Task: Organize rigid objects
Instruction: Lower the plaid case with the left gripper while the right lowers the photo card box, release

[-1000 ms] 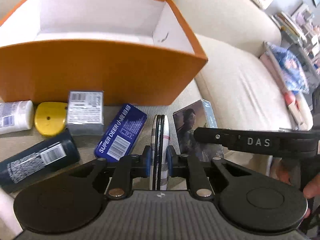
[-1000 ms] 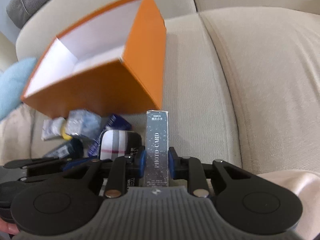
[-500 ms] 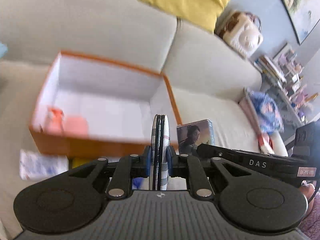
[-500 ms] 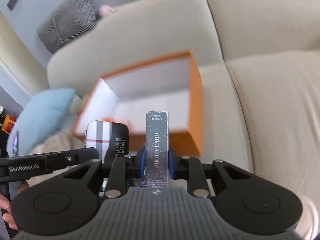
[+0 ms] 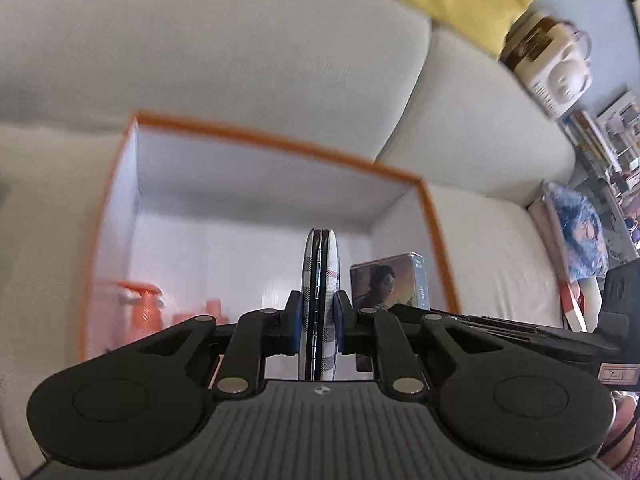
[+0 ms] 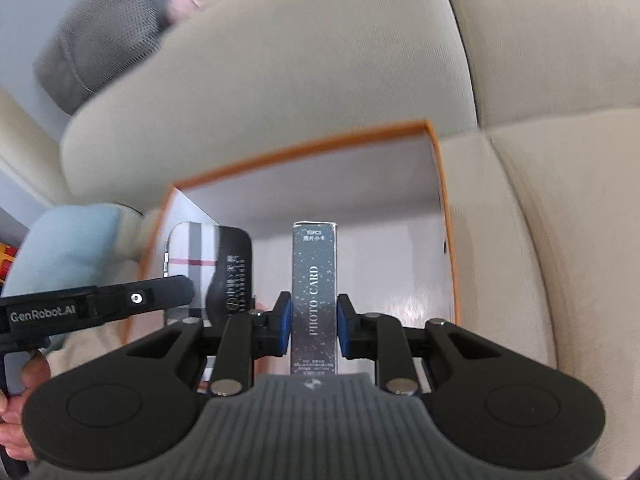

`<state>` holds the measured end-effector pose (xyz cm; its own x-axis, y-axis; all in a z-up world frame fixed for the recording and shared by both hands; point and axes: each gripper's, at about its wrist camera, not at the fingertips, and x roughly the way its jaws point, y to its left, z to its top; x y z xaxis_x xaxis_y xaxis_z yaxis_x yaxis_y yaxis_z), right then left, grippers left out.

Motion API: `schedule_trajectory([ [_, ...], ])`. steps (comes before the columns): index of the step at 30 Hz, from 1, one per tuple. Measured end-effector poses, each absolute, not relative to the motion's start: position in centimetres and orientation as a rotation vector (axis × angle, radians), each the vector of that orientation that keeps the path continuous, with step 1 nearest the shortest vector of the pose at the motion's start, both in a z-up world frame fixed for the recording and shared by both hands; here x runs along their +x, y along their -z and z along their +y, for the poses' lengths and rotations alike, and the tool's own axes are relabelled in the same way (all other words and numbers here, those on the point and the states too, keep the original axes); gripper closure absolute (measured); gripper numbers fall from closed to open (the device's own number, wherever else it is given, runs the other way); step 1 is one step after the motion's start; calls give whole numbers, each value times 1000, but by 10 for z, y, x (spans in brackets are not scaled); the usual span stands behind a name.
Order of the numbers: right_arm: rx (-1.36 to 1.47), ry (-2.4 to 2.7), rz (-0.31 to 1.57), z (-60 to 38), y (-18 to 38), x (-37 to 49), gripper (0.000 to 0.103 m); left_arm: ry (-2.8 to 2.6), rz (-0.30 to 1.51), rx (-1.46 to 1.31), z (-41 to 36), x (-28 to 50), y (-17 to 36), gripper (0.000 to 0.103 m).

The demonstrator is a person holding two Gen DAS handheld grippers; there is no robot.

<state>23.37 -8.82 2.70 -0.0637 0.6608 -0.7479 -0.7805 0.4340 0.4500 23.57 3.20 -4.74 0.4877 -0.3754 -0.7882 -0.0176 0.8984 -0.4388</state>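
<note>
While held over box (image 5: pixel 436 240), tin (image 5: pixel 320 280), card pack (image 6: pixel 314 292)

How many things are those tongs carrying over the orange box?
2. A plaid tin is clamped in the left tongs, and a photo card box in the right tongs.

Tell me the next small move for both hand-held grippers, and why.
Probably lower both into the orange box before releasing. The left hand-held gripper is clamped on the plaid case, the right hand-held gripper on the photo card box, and both items show against the box's open interior.
</note>
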Motion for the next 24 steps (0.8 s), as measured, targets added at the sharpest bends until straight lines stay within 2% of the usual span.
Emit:
schedule_trajectory([
  [10,-196,-1152,1266,-64,24,239,80,238,1198,-512,37,255,108,86],
  [18,-252,-1130,1289,-53,33,235,80,226,1255,-486,29,263,122,86],
  [24,-316,-1116,1276,-43,37,230,80,154,1276,-293,16,259,115,82],
])
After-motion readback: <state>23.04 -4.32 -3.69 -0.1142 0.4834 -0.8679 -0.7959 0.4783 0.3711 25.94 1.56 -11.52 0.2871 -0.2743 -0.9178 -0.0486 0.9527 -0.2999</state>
